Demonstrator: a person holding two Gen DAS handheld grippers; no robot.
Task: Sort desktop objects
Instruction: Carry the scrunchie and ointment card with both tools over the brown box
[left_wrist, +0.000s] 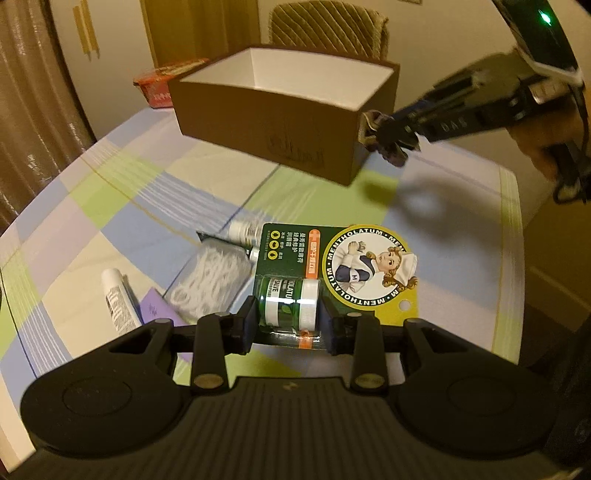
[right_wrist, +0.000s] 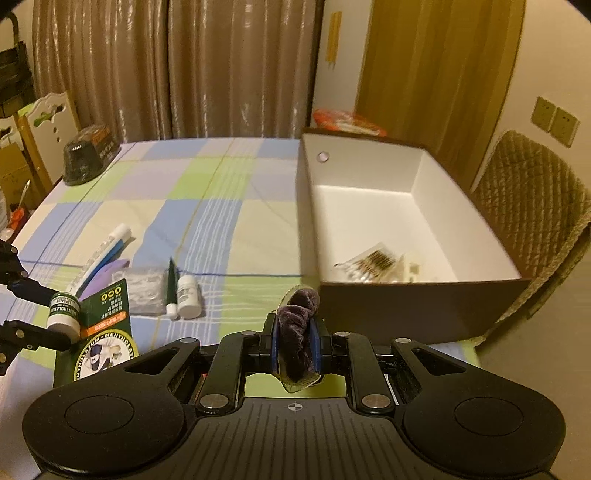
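Fingers (left_wrist: 248, 325) of left gripper (left_wrist: 289, 325) clamped on Mentholatum blister pack (left_wrist: 325, 273), lifted above checkered tablecloth (right_wrist: 207, 192), near side of brown box (right_wrist: 413, 310). Right gripper (right_wrist: 295, 343) closed on dark purple cloth (right_wrist: 297, 328), just before box front wall. White bottle (right_wrist: 189, 297), tubes (right_wrist: 110, 243), plastic bag (right_wrist: 142, 291) lay left of box.

The round yellow-rimmed badge (left_wrist: 370, 265) on the green blister card (left_wrist: 291, 247) reads "MENTHOLATUM" twice around its ring, with an "M" on the sleeve of the figure drawn inside it. The small green jar (left_wrist: 290, 302) sealed on that card shows "SALVE" and part of "MENTHOLATUM". Chinese print on the card is too blurred to read.
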